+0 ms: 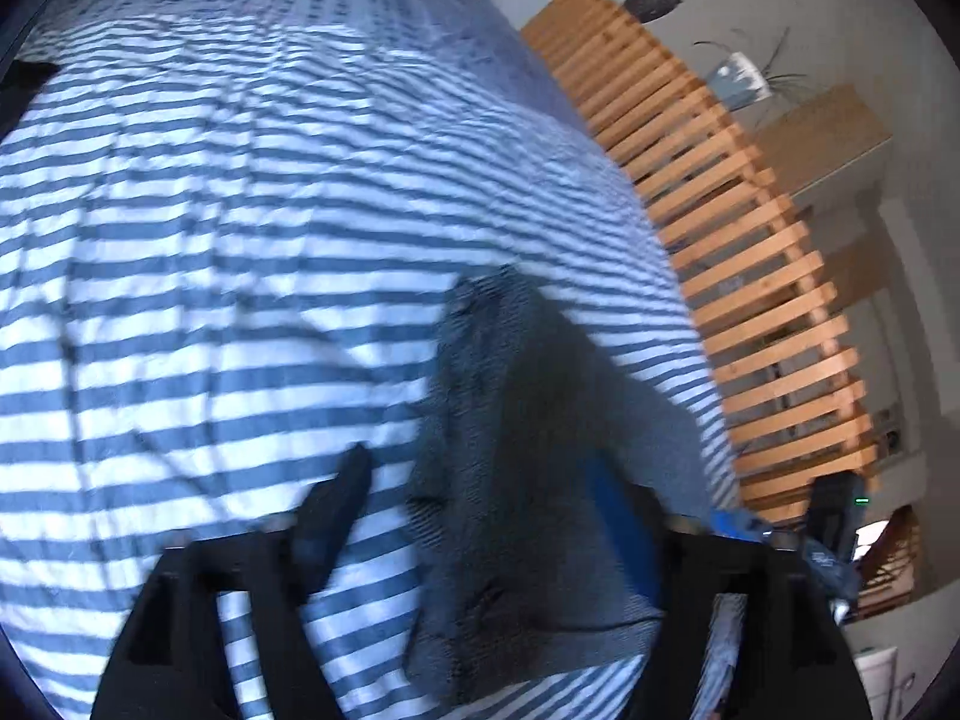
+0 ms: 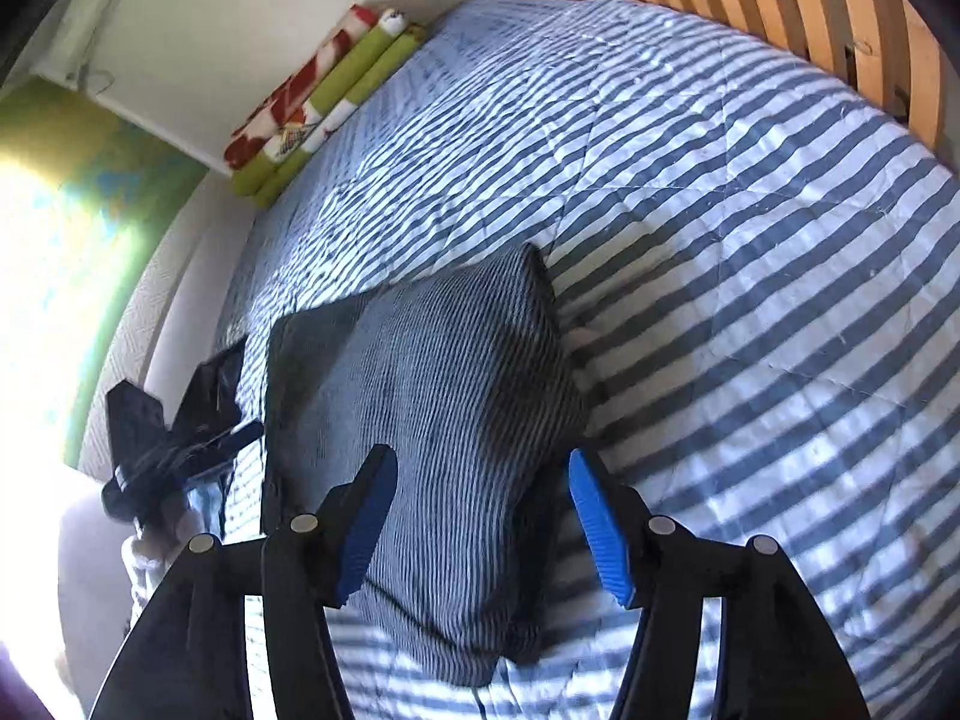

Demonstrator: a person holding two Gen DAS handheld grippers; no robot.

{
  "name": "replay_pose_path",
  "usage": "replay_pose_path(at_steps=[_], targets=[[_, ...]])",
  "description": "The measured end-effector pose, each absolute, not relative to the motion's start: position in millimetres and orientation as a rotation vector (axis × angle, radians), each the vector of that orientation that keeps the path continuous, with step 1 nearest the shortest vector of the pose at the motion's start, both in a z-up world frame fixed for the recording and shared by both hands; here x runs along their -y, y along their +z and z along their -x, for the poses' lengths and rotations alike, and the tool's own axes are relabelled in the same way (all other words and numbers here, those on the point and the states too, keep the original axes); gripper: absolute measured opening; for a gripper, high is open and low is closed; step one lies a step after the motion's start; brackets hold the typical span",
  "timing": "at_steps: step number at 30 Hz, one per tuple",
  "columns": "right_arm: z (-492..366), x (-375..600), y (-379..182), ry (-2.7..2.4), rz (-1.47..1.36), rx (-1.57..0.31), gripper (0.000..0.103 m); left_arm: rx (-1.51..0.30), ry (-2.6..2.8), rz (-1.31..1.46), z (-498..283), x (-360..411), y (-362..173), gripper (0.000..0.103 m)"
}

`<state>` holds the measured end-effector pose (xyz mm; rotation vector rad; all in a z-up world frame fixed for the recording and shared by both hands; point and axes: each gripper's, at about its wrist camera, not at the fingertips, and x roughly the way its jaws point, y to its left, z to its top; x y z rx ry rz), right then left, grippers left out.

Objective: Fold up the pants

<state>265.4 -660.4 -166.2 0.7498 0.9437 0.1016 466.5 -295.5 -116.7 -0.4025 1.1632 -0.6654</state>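
A: Pants lie on the bed, near edge, already folded into a compact grey block; no legs trail out.

B: Left gripper?

A: Jaws wide apart, empty. The block lies between and under them, not pinched.

B: Right gripper?

A: Jaws parted about halfway, blue pads clear of the cloth, holding nothing.

B: Progress?

A: Judged near done. Far corner looks a little peaked; left side blurred. Remaining: perhaps a smoothing press, or one last fold if a smaller packet is wanted.
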Motion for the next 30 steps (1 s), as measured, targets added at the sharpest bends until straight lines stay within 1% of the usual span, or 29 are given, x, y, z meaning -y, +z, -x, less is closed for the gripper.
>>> replay_pose_path(at_steps=[2,3,8,10,12,13,16,17,18,19,20,21,22,23,24,25,26,28,29,30], targets=[[-280.0,654.6,-177.2,0.129,-0.766,-0.960,0.059,-1.176,-0.694,0.388,-465.3,307.9,-118.6,0.089],[-285.3,650.6,-181.5,0.125,-0.750,-0.973,0.062,-1.188,-0.695,0.360,-467.2,317.0,-121.9,0.089],[-294.0,639.8,-210.1,0.062,-0.703,-1.044,0.065,-1.282,-0.656,0.306,-474.2,337.8,-153.2,0.089],[-283.1,646.7,-208.0,0.056,-0.726,-1.024,0.065,-1.287,-0.659,0.291,-472.7,334.0,-162.8,0.089],[-275.6,651.7,-199.0,0.039,-0.669,-0.999,0.068,-1.297,-0.669,0.284,-474.5,334.5,-169.6,0.089],[-276.0,653.9,-198.9,0.033,-0.647,-1.004,0.070,-1.294,-0.676,0.283,-475.0,336.0,-170.4,0.091],[-286.8,648.2,-204.6,0.046,-0.632,-1.063,0.070,-1.282,-0.700,0.232,-471.9,344.8,-170.8,0.091],[-295.1,640.9,-208.2,0.051,-0.616,-1.070,0.077,-1.274,-0.705,0.186,-468.7,350.8,-170.0,0.091],[-297.0,635.9,-206.3,0.060,-0.596,-1.051,0.078,-1.267,-0.708,0.145,-464.8,354.0,-169.4,0.090],[-300.3,630.3,-207.3,0.093,-0.595,-1.054,0.078,-1.262,-0.721,0.092,-461.0,360.2,-169.1,0.085],[-306.3,621.5,-208.3,0.121,-0.604,-1.050,0.077,-1.254,-0.722,0.062,-458.7,364.1,-168.5,0.083],[-307.9,616.4,-207.6,0.116,-0.597,-1.035,0.076,-1.247,-0.720,0.054,-457.8,365.5,-167.7,0.078],[-311.8,608.6,-207.3,0.131,-0.585,-1.027,0.072,-1.248,-0.723,0.063,-457.8,365.0,-168.0,0.074],[-314.4,604.0,-207.8,0.145,-0.578,-1.027,0.059,-1.245,-0.722,0.072,-458.1,363.9,-168.2,0.071],[-316.8,599.1,-207.8,0.157,-0.564,-1.032,0.052,-1.241,-0.723,0.086,-457.9,361.3,-168.1,0.064],[-317.3,597.3,-207.4,0.172,-0.565,-1.031,0.038,-1.238,-0.725,0.103,-458.3,356.7,-167.2,0.057],[-317.8,596.6,-205.5,0.182,-0.575,-1.025,0.034,-1.235,-0.723,0.122,-458.0,353.7,-166.6,0.054],[-315.6,597.0,-200.3,0.174,-0.582,-1.018,0.024,-1.231,-0.712,0.160,-455.9,352.6,-161.7,0.043],[-321.3,593.4,-196.9,0.170,-0.576,-1.010,0.020,-1.225,-0.706,0.170,-453.7,351.2,-159.2,0.041],[-319.1,592.1,-192.6,0.170,-0.568,-1.001,0.019,-1.219,-0.703,0.179,-450.8,349.5,-155.7,0.036]])
